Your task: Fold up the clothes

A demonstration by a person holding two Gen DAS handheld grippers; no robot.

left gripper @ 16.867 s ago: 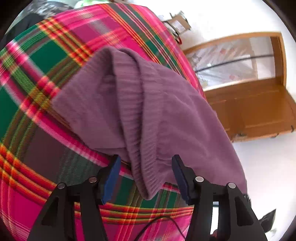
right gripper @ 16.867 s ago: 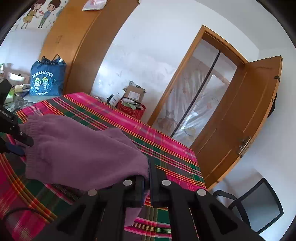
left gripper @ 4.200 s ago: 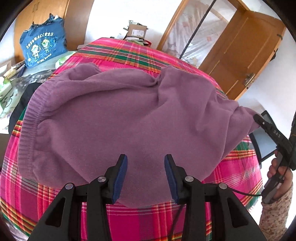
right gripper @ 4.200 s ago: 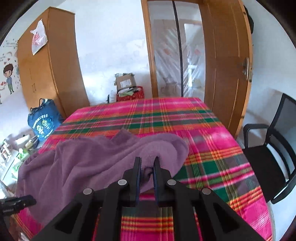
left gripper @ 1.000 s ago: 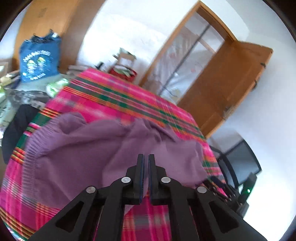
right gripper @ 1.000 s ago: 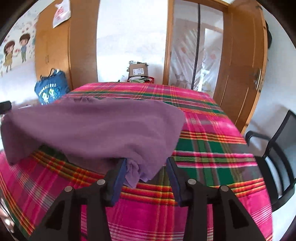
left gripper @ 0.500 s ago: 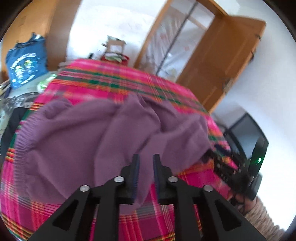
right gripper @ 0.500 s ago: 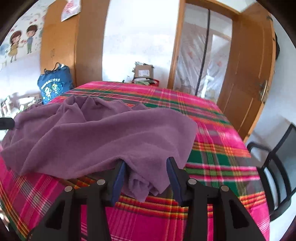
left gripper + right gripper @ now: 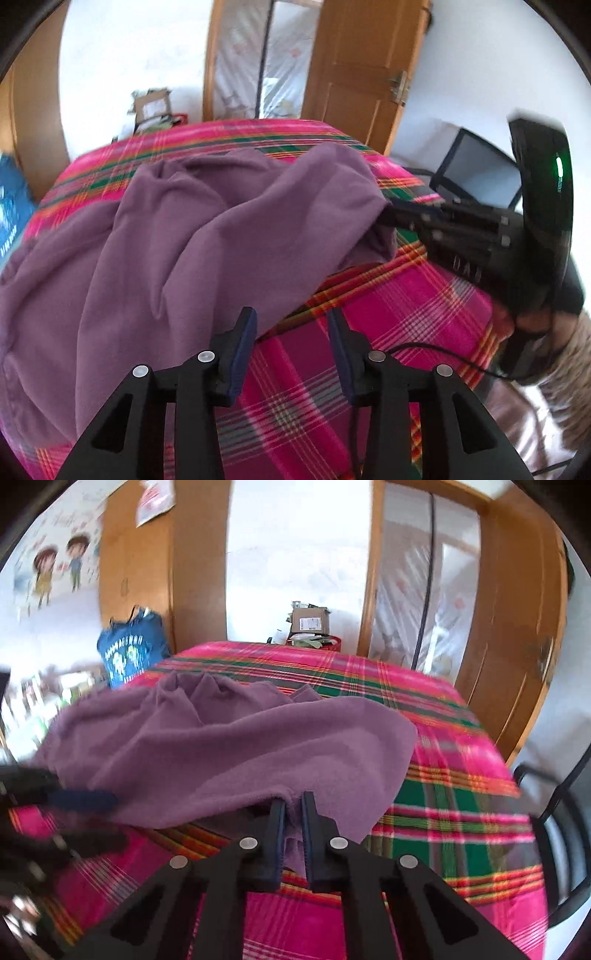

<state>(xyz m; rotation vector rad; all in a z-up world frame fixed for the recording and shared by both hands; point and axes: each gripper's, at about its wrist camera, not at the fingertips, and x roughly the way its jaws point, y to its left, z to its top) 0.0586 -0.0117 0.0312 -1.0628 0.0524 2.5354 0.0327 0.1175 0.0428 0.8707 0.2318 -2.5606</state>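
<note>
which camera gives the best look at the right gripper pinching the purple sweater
The right wrist view: the right gripper is nearly shut, with a fold of the purple sweater pinched between its pads. The left wrist view shows it side-on, its tips hidden by cloth.

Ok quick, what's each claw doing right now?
Left claw: open, holding nothing.
Right claw: closed on the purple sweater.
</note>
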